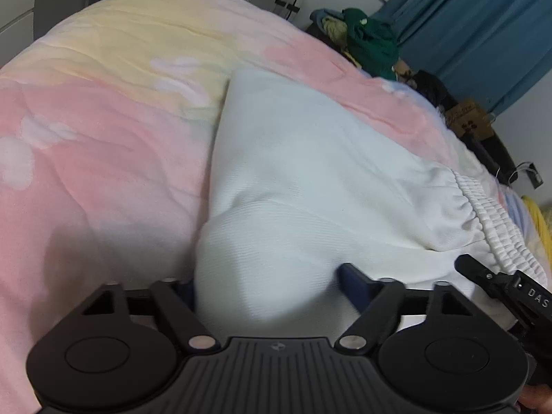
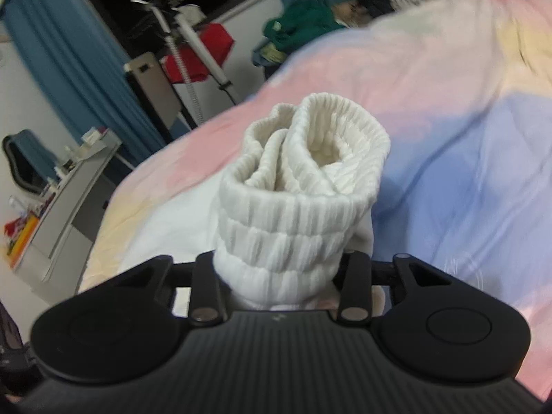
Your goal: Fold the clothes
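1. Left wrist view: the left gripper (image 1: 267,289) sits at the bottom centre of the frame, its two fingers pressed against either side of a bunched fold of the white garment (image 1: 310,186); it is clamped on that cloth
2. The white garment runs from bottom centre up to mid-frame, lying on the pastel blanket (image 1: 103,131). Its ribbed elastic waistband (image 1: 483,207) shows at the right edge of the frame
3. The tip of the right gripper (image 1: 496,283) enters at lower right of the same view, touching the garment just below the waistband. From this view I cannot tell how its jaws stand
4. Right wrist view: the right gripper (image 2: 279,276) at bottom centre holds the gathered waistband (image 2: 303,186) between its fingers; the ribbed band stands up out of the jaws in stacked folds toward mid-frame. The jaws are set narrow, closed on the cloth
5. More of the white garment (image 2: 165,227) trails to the lower left of the waistband, lying on the blanket (image 2: 448,138), which fills the right half of the frame
6. Surroundings: blue curtain (image 2: 62,51) upper left, a red cloth (image 2: 207,51) hanging on a stand at upper centre, a green garment (image 2: 300,20) at top centre, and a grey desk (image 2: 69,207) at the left edge. This view is slightly blurred
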Motion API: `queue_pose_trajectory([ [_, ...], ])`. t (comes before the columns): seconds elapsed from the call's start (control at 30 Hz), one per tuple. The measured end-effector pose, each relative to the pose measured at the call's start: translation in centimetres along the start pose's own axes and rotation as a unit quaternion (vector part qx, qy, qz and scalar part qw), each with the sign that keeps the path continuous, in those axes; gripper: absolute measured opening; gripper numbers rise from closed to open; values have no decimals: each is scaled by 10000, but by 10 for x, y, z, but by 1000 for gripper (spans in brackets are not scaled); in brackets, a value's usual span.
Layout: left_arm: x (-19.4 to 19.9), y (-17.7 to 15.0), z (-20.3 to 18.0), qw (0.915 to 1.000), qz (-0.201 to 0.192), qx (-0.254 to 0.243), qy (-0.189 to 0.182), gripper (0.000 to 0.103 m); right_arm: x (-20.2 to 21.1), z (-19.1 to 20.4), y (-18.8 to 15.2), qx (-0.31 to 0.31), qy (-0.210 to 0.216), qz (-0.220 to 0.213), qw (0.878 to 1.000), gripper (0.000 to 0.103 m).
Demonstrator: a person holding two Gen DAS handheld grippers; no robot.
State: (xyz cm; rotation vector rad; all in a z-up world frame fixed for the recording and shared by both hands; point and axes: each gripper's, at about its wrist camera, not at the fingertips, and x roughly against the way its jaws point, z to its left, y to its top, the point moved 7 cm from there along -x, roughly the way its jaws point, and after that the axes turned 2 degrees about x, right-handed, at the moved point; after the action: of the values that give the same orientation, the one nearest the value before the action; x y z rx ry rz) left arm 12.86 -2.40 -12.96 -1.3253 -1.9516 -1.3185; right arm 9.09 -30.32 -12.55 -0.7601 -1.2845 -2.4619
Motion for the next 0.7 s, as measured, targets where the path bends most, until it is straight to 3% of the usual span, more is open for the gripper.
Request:
queue_pose_trajectory([
  [0.07,12,3,-6,9999,-137,-62,-77,50,7,8,9,58,106,-73,9999,37],
  [0.13,28,8,-14,9994,-290,-61,-189,46,15,15,18,80,221,-146,9996,36],
  [0.33,59,26,-80,9969,-530,-280,-516,44,54,-2,73,-306,574,-529,9965,34],
  [0.4,60,35,-119,9950,-538,-430,-717,44,74,-25,99,-539,616,-735,9939,34],
  [0.57,37,48,-260,9840,-627,-1088,-1267,45,124,-114,169,-1003,456,-1424,9837,34],
  [0.7,-18,39,-374,9721,-496,-1466,-1761,45,152,-206,208,-1430,55,-1900,9713,35],
])
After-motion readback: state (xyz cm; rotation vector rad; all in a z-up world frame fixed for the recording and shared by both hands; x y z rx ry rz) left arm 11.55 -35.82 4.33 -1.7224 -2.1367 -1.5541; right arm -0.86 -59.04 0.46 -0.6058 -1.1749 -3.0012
